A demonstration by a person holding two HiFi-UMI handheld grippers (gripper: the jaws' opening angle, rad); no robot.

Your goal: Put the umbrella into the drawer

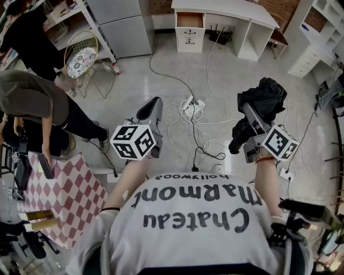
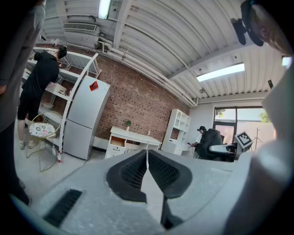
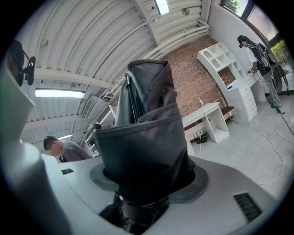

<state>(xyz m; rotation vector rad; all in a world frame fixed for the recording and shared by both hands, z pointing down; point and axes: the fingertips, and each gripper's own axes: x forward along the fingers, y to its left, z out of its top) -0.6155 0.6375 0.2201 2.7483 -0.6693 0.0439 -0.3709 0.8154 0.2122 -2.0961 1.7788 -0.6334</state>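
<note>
You carry two grippers. Your right gripper is clenched on the one black folded umbrella, which sticks out beyond its jaws. Your left gripper holds nothing, its jaws pressed together. One open drawer sits in the white desk, well ahead of both grippers, with two closed drawers beneath it.
</note>
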